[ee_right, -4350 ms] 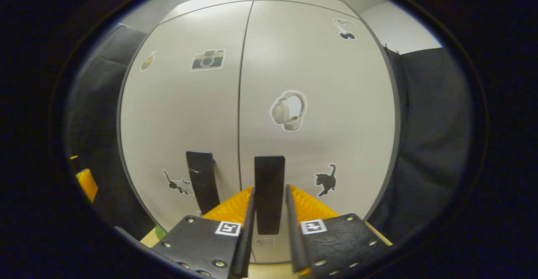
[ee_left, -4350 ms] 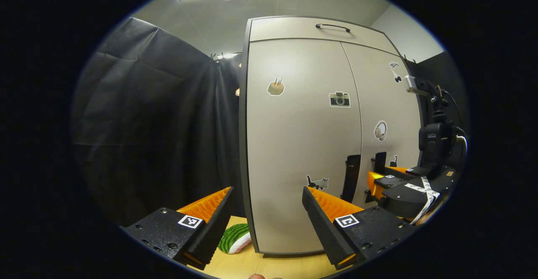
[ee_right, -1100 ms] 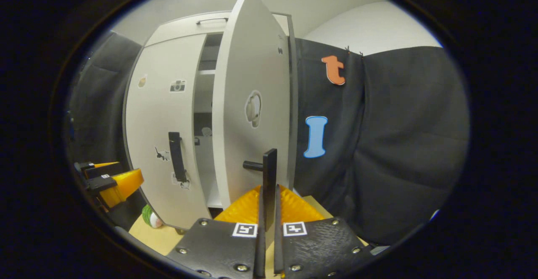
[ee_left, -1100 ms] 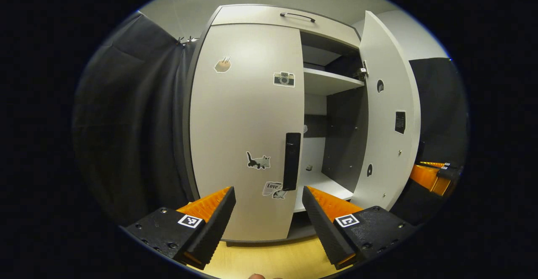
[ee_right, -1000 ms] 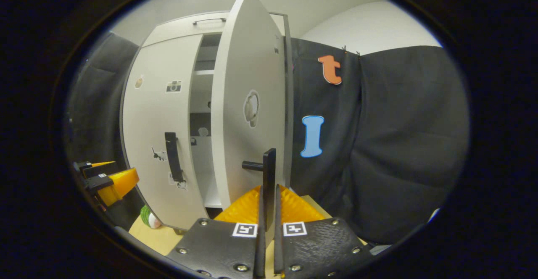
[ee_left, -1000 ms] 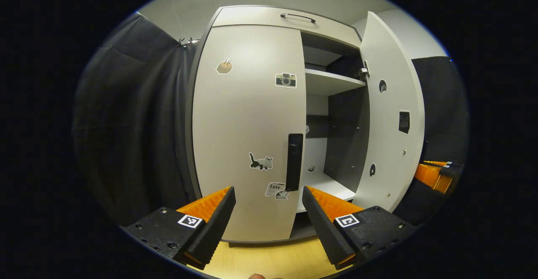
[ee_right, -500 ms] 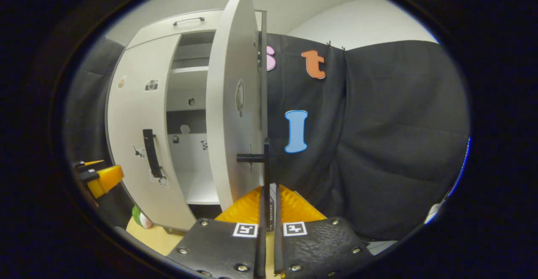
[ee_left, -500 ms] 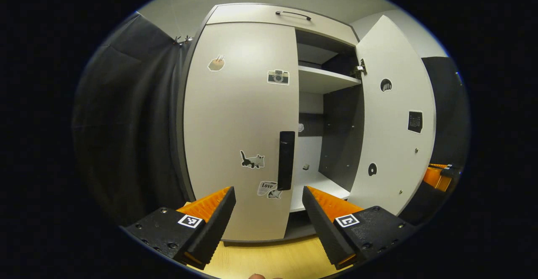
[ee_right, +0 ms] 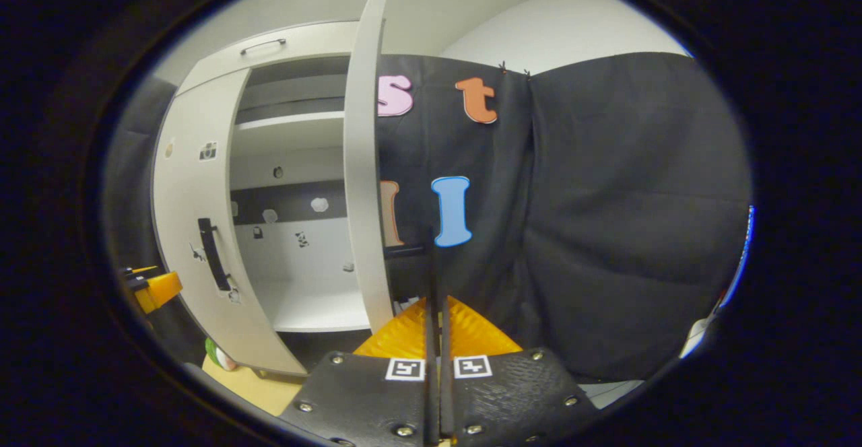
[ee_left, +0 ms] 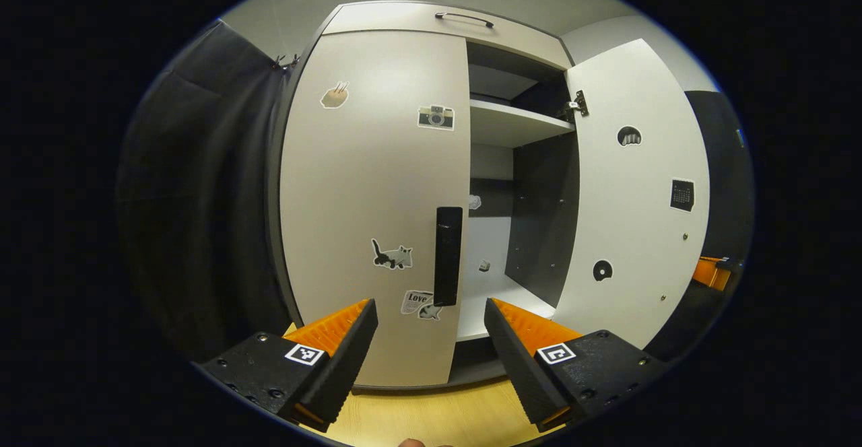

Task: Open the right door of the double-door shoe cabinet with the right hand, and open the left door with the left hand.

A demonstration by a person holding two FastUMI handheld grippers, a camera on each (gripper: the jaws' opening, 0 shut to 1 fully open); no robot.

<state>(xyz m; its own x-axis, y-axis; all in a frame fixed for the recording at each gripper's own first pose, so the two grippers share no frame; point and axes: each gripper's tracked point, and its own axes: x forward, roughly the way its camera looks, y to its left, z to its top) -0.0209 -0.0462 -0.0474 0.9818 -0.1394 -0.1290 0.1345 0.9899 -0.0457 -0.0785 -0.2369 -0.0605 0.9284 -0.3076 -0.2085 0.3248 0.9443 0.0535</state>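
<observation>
— Holding the right door wide: why keep my right claw pinched on its handle, lower centre?

— So it can't swing back. I judge that half done.

— And my left claw?

— Spread wide, holding nothing, short of the left door's handle at mid-frame, lined up to straddle it. That left door sits closed.
</observation>
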